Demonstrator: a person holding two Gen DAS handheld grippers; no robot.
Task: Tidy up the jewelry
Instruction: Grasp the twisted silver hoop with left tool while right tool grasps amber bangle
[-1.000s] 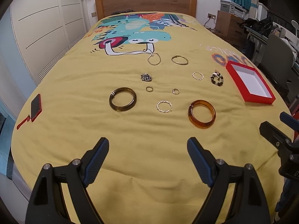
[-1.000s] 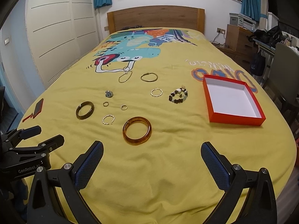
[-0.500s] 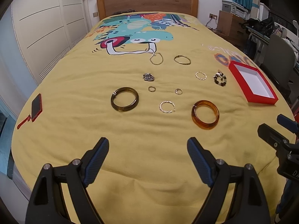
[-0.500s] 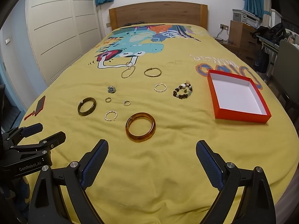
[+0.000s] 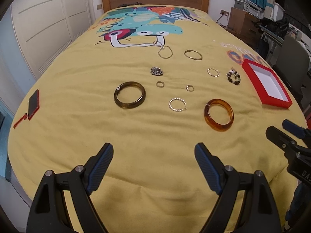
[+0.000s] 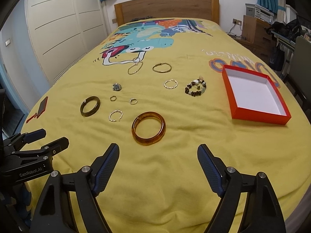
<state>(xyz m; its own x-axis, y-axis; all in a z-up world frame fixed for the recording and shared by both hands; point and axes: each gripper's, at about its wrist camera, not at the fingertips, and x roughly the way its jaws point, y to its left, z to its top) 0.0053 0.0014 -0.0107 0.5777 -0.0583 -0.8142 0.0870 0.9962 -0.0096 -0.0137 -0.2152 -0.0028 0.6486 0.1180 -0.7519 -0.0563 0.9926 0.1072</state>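
Jewelry lies spread on a yellow bedspread. An amber bangle point(image 6: 148, 128) sits just beyond my right gripper point(image 6: 158, 153), whose jaws are closing with nothing between them. A dark olive bangle point(image 5: 129, 95) lies ahead of my left gripper point(image 5: 154, 153), which stands open and empty. Between the bangles are a twisted silver hoop point(image 5: 177, 104) and two small rings point(image 5: 160, 84) point(image 5: 190, 88). Farther back lie a beaded bracelet point(image 6: 195, 88), a thin gold bangle point(image 6: 161, 68), a chain bracelet point(image 6: 135, 68) and a dark brooch point(image 6: 117, 87). A red box point(image 6: 260, 114) with a white inside stands at the right.
A red phone point(image 5: 34, 104) with a strap lies near the bed's left edge. A wooden headboard point(image 6: 167, 9) stands at the far end, white wardrobe doors at the left, a dresser and a chair at the right. The near bedspread in front of both grippers is bare.
The right gripper's jaws have narrowed markedly. In the right wrist view the amber bangle has drawn nearer to the fingertips. The left gripper has hardly moved.
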